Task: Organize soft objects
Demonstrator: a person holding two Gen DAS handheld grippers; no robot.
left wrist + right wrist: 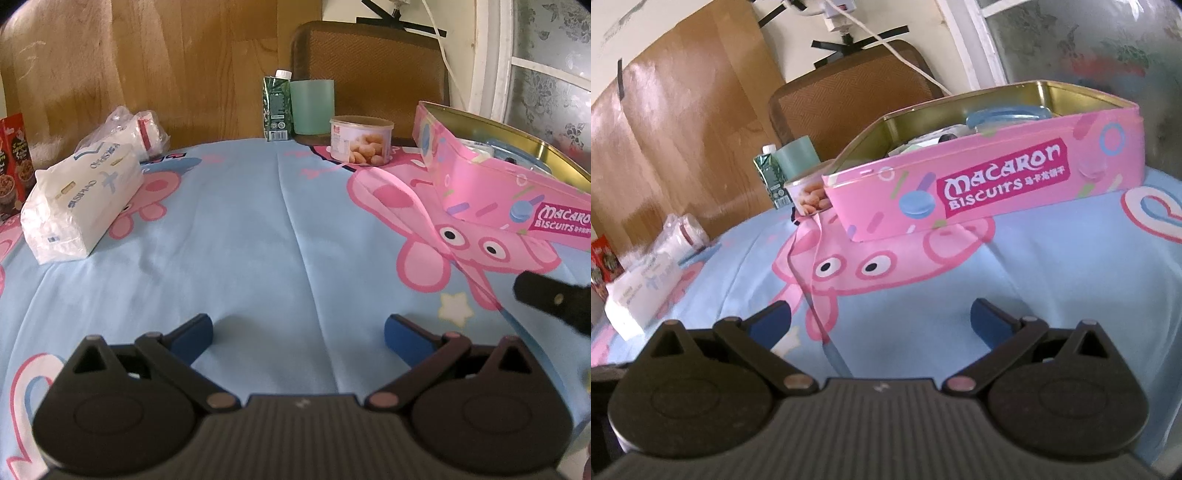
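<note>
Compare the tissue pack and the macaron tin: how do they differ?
The tissue pack is white, soft and sealed in plastic film; the tin is pink, rigid and open-topped, with items inside. The pack lies at the cloth's left edge, the tin at its right. Both gripper views show both resting on the cloth, ungripped.

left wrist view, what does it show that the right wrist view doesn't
Only the left wrist view shows the left hand-held gripper, open over the cloth, and a dark gripper part at its right edge. Only the right wrist view shows the right hand-held gripper, open, and the heart print. Both show the pink biscuit tin, tissue pack, snack tub, green carton and blue cartoon cloth.
</note>
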